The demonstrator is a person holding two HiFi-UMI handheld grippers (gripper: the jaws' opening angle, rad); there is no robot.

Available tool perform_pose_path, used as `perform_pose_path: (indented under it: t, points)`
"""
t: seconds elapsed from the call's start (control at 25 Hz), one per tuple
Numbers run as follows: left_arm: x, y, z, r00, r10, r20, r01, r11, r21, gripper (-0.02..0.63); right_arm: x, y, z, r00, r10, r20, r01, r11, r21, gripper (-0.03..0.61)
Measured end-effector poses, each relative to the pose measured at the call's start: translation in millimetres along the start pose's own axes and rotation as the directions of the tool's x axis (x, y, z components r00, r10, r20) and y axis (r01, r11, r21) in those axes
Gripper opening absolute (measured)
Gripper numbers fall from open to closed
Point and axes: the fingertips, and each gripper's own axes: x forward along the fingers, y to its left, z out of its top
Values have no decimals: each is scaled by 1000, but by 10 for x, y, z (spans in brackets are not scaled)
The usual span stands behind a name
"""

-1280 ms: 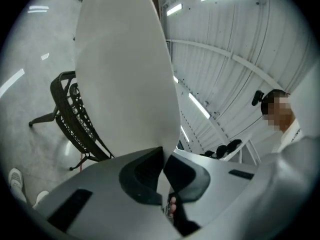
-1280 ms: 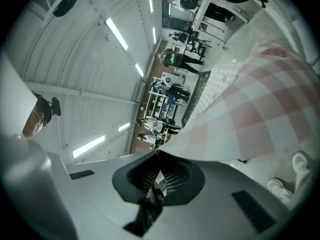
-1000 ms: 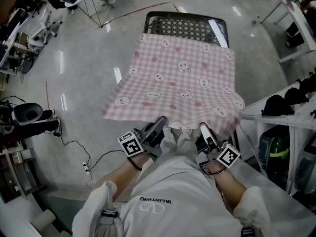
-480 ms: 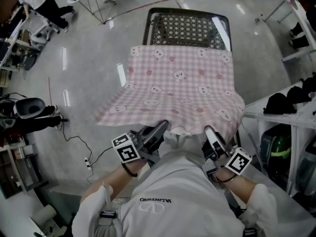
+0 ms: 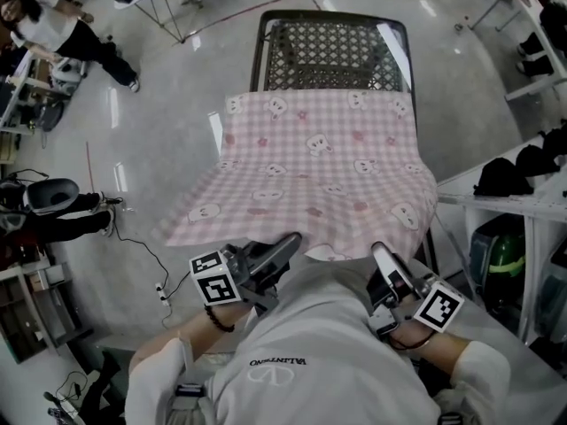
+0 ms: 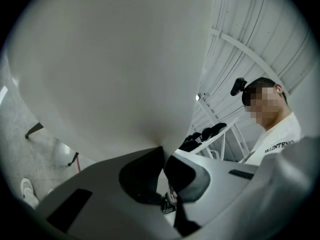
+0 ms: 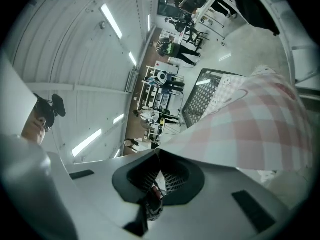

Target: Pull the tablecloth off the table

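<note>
Head view: pinching tablecloth (image 5: pixel 319 166) near hem in left tongs (image 5: pixel 288 244) and right tongs (image 5: pixel 383 253), both clamped shut; spread across counter (image 5: pixel 332 51), short of its bare far end. Could snag on an edge, or slip out if yanked unevenly.

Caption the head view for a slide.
Left gripper and right gripper clamp the pink tablecloth, partly off the mesh table.

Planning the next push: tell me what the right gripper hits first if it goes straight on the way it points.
The right gripper would meet the pink tablecloth it clamps; beyond, probably the mesh table, depth unclear.
</note>
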Motion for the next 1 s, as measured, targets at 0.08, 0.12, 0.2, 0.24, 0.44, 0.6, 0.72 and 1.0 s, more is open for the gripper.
perform_pose_path:
  t: [0.08,0.12,0.2,0.24,0.44,0.6,0.72,1.0]
  points:
    - [22,-93,14,999,-28,-20,28,1000,-1,3,-37,77,22,1000,14,1,-15,1000,13,11]
    - [41,-152,31,999,-44,-33,44,999,6,3,-57,129,40,1000,22,5,-22,1000,19,11]
    - [85,-290,86,995,-81,-55,82,997,13,3,-100,267,91,999,39,24,-39,999,17,11]
    - [113,-363,119,993,-101,-62,102,995,5,3,-123,346,126,998,50,39,-50,999,9,11]
    - [238,-711,250,978,-183,-97,179,983,-52,3,-246,719,310,984,137,111,-132,990,-49,11]
    - [303,-883,283,967,-235,-102,233,972,-34,3,-392,807,350,969,194,154,-183,979,-87,11]
    - [283,-855,216,963,-248,-103,247,969,-29,3,-454,785,288,959,215,186,-200,975,-92,11]
    - [130,-731,82,962,-258,-90,257,966,-16,2,-487,621,90,955,197,223,-173,977,-122,10]
